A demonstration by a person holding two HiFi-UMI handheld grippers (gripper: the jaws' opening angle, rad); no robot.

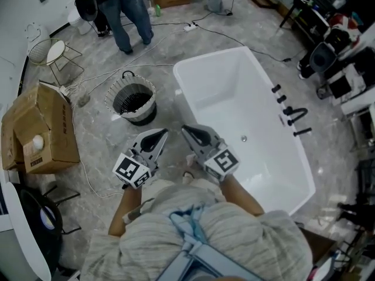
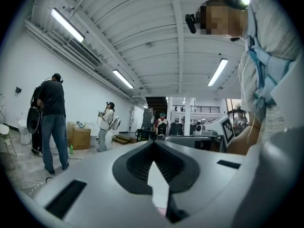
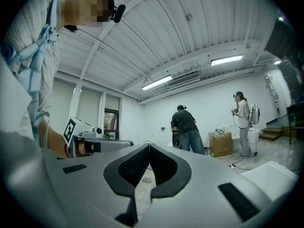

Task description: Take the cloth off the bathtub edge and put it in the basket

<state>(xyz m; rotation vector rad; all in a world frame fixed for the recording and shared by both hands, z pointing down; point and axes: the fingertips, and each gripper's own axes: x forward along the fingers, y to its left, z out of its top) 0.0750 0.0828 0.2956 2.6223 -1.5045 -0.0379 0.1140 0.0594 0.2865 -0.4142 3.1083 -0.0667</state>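
The white bathtub (image 1: 193, 81) stands in front of me, to the right, in the head view. I can make out no cloth on its rim. A round basket (image 1: 133, 101) with a dark inside sits on the floor left of the tub. My left gripper (image 1: 159, 134) and right gripper (image 1: 188, 131) are held side by side close to my chest, above the floor between basket and tub. Both are shut with nothing between the jaws. The left gripper (image 2: 153, 144) and the right gripper (image 3: 149, 147) views look level across the room, jaws closed tip to tip.
A cardboard box (image 1: 41, 127) lies at the left, a wire stool (image 1: 55, 54) behind it. Cables (image 1: 176, 31) cross the marble floor. A person (image 1: 126, 10) stands at the back. Black fittings (image 1: 293, 117) sit on the tub's right rim, equipment (image 1: 340, 63) beyond.
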